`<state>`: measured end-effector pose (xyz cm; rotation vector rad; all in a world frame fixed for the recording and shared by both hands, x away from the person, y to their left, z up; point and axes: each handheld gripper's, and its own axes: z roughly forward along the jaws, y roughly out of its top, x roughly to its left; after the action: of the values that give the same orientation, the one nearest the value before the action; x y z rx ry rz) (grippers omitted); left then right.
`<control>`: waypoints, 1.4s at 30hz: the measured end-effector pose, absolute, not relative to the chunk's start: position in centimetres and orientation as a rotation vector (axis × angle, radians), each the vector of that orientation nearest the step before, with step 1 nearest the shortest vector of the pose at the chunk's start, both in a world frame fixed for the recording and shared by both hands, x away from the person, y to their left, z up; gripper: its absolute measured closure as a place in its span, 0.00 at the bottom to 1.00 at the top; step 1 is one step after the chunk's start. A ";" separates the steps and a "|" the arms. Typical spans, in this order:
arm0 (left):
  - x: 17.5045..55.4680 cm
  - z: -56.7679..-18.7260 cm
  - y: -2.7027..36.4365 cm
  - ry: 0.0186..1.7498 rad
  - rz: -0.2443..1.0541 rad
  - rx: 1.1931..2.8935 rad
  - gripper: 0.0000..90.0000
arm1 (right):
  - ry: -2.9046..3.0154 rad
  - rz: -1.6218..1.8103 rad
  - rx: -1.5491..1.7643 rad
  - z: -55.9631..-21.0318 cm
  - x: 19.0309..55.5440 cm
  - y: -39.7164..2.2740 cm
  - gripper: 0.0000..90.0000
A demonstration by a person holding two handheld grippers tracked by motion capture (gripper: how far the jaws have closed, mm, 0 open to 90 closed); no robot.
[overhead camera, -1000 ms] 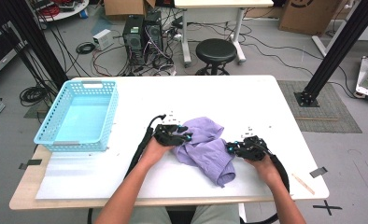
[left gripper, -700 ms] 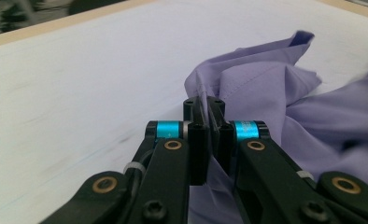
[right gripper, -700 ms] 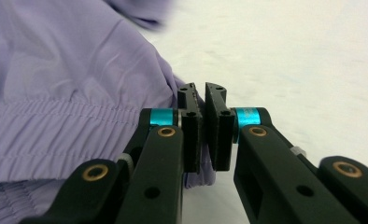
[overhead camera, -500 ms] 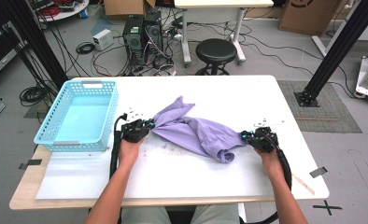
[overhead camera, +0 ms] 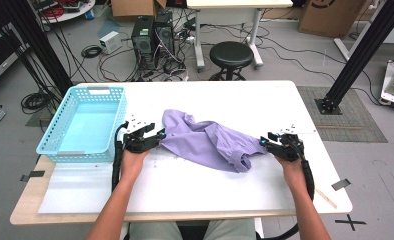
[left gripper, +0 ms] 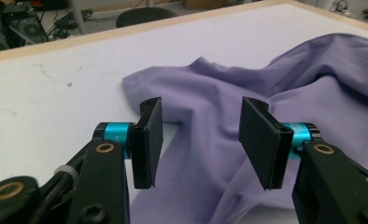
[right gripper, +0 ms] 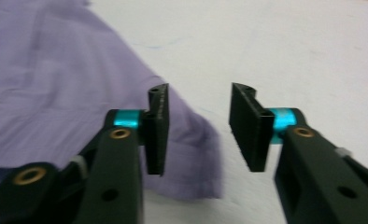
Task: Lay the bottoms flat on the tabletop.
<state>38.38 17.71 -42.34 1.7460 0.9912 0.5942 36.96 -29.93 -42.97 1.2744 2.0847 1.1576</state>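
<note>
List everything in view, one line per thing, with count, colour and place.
shirt: 1, lilac, spread crumpled at the table's middle
basket: 1, light blue, on the table's left part
table: 1, white top with a wood edge
stool: 1, black, on the floor beyond the table
computer towers: 2, black, on the floor beyond the table
left hand-held gripper: 1, black, at the shirt's left edge, jaws open, just opened
right hand-held gripper: 1, black, at the shirt's right end, jaws open, just opened
forearms: 2, from the bottom edge
</note>
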 end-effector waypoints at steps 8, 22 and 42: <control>38.4 -42.9 16.7 0.946 0.545 1.780 0.54 | 2.305 1.039 1.169 -44.8 37.9 -27.8 0.57; 38.5 -43.7 13.9 0.835 0.447 1.876 0.49 | 2.016 0.959 1.344 -43.4 36.8 -31.8 0.79; 39.3 -43.8 15.4 0.969 0.590 1.992 0.97 | 2.068 1.051 1.275 -43.1 36.3 -31.0 0.67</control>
<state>39.26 15.41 -43.81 1.9923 0.9689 0.5904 36.33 -30.98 -43.09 1.2750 2.0679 1.0510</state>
